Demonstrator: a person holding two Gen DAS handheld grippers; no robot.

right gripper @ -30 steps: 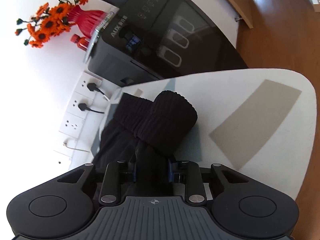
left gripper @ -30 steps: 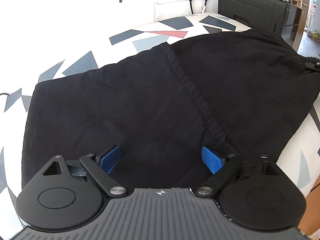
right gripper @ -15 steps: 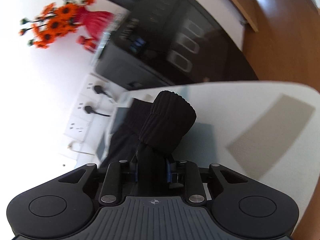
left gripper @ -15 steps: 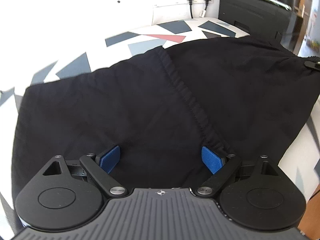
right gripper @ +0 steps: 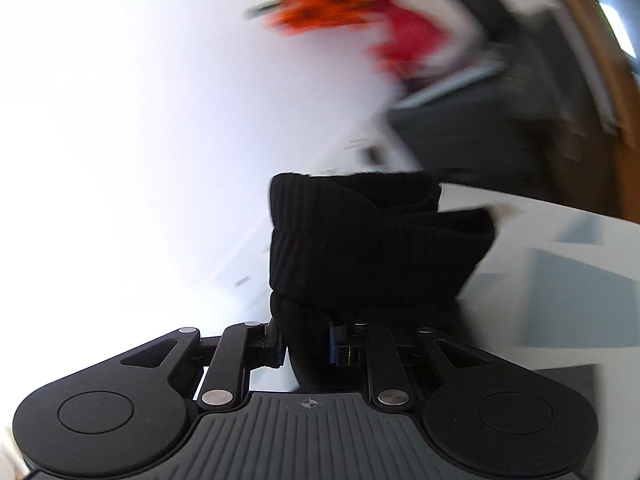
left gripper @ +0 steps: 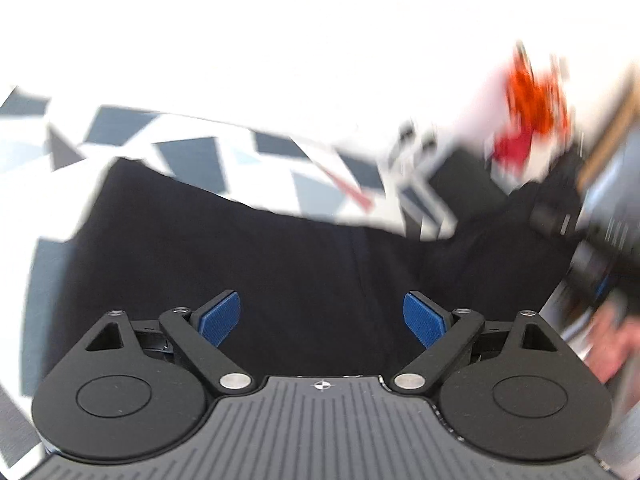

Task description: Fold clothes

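A black garment lies spread on the patterned tablecloth and fills the middle of the left wrist view. My left gripper hovers over it, open, its blue pads wide apart and pressing on nothing. In the right wrist view my right gripper is shut on a bunched part of the garment. Its thick ribbed band stands folded over just ahead of the jaws, lifted above the table. Both views are motion-blurred.
Orange flowers in a red vase stand at the back right beside a black appliance. Wall sockets show as a blur behind the table. A person's hand is at the right edge of the left wrist view.
Both cameras have swung and rolled, with strong blur. The right gripper has risen with the ribbed band still held. The left view has shifted left across the garment, and the flowers have come into sight.
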